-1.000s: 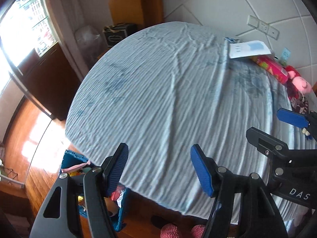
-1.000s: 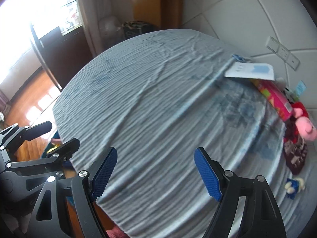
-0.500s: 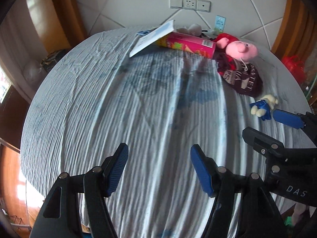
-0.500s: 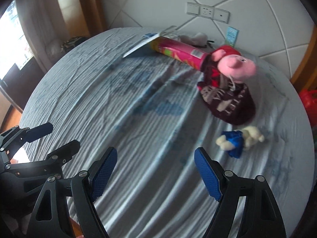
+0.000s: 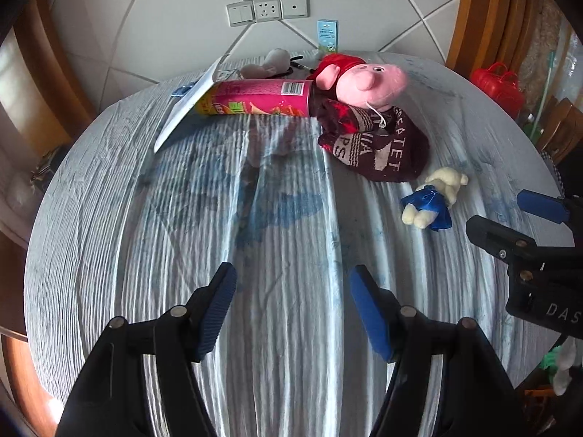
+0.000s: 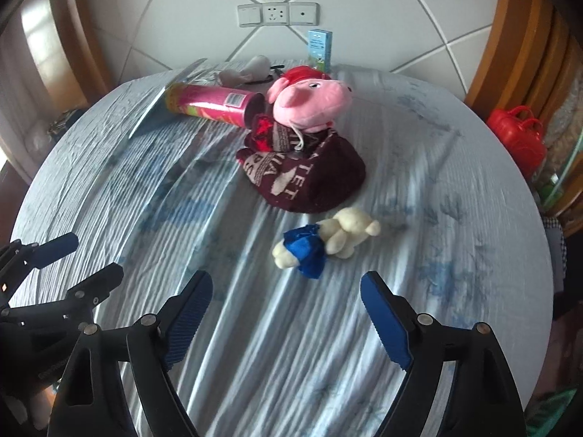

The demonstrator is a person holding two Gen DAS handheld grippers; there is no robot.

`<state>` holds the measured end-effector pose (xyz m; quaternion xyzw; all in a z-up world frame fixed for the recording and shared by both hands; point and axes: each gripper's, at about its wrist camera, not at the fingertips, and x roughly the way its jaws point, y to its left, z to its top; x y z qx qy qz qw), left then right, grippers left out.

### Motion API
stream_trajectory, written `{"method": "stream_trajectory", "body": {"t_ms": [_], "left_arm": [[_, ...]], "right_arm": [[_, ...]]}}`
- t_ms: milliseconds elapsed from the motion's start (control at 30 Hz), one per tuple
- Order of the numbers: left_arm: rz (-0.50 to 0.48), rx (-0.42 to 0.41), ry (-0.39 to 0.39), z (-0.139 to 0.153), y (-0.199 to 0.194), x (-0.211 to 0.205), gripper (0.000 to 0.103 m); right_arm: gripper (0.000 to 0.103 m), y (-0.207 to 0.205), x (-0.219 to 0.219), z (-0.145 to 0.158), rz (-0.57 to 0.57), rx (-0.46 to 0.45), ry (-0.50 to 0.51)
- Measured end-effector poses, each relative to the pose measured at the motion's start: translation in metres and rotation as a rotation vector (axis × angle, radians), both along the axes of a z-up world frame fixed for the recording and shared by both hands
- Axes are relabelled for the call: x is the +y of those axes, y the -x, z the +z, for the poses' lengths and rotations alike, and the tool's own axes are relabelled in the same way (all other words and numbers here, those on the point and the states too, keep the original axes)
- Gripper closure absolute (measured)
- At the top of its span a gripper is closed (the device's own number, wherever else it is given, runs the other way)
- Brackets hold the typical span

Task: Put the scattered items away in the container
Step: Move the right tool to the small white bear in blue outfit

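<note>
Blue-striped sheet (image 5: 277, 218) covered the bed in the left wrist view; the left hand-held gripper (image 5: 291, 309) hovered over bare sheet with its blue pads apart and nothing between them. Scattered items sat at the far side: a pink snack tube (image 5: 255, 102) lying on its side, a white card (image 5: 186, 105) leaning at its left end, a pink pig plush (image 5: 364, 83) at its right end resting on a maroon knit hat (image 5: 375, 145). A small cream bear in blue (image 5: 433, 200) lay apart from the hat, nearer the right hand-held gripper (image 5: 524, 225), which showed at the right edge. No container was visible in this view. In the right wrist view, the right hand-held gripper (image 6: 284, 317) had its jaws opening, nothing between them, the bear (image 6: 328, 240) just beyond the pads. The hat (image 6: 309, 174), pig (image 6: 309, 103) and tube (image 6: 215, 103) sat further back, a small carton (image 6: 320, 49) upright by the wall. The left hand-held gripper (image 6: 73, 258) showed at the left edge. No container was visible here either.
</note>
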<state>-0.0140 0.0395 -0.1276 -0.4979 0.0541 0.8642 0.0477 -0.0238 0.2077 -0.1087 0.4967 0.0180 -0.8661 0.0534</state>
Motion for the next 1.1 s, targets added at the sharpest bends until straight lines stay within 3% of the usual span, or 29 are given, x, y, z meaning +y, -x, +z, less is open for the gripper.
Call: {"method": "stream_trajectory", "body": {"t_ms": [333,433,500,600,667,867,1100], "left_arm": [[-0.051,-0.041,-0.032,-0.014,0.032,0.037,0.038],[-0.031,-0.040,-0.046,-0.013,0.040,0.054,0.038],[0.008,-0.041,-0.054,-0.015,0.045,0.065,0.031],[0.060,-0.052,-0.067,-0.022,0.049,0.083,0.031],[0.094,-0.059,-0.073,-0.028,0.050,0.093,0.031],[0.136,-0.098,-0.081,-0.047,0.048,0.114,0.030],[0.106,-0.124,-0.067,-0.070,0.064,0.126,0.031]], "right_arm": [[0.011,0.020,0.058,-0.005,-0.069,-0.015,0.018],[0.011,0.035,0.079,-0.001,-0.017,-0.006,0.023],[0.013,0.047,0.092,-0.002,0.032,-0.015,0.028],[0.037,0.064,0.109,-0.005,0.102,-0.037,0.045],[0.040,0.074,0.117,-0.009,0.152,-0.047,0.065],[0.040,0.096,0.120,-0.034,0.255,-0.114,0.104],[0.037,0.115,0.113,-0.064,0.266,-0.180,0.131]]}}
